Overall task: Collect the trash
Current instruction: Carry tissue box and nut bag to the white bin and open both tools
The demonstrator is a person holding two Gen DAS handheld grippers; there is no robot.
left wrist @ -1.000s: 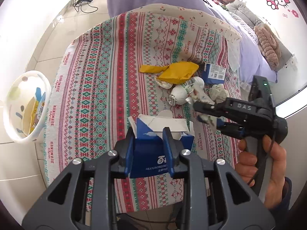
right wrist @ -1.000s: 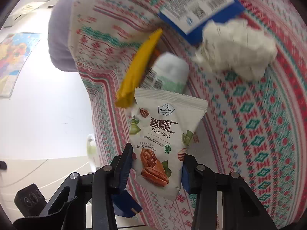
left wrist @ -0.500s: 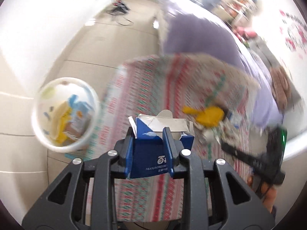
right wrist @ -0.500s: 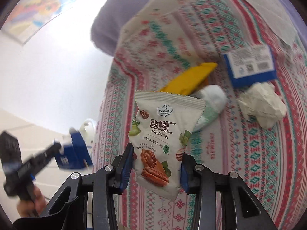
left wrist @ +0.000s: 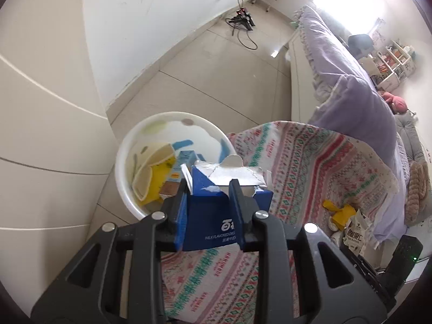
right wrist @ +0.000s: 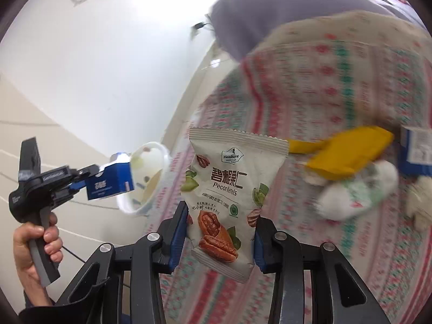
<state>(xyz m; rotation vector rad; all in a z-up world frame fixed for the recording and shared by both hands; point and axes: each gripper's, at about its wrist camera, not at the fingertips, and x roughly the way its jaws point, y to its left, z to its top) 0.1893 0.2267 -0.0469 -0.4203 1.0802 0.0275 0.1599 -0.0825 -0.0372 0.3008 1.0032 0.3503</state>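
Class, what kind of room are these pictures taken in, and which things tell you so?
Probably a bedroom at home: a bed with a lilac cover, a tiled floor, and shelves beyond.

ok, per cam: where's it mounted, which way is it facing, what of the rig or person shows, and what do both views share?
Left wrist: on the left tongs, looking down past the gripped blue carton to the white bin on the floor; right tongs at its lower right edge.
Right wrist: on the right tongs, facing across the patterned cloth with the pecan bag gripped; left hand shows.
Shared: carton, bin, pecan bag, yellow wrapper.
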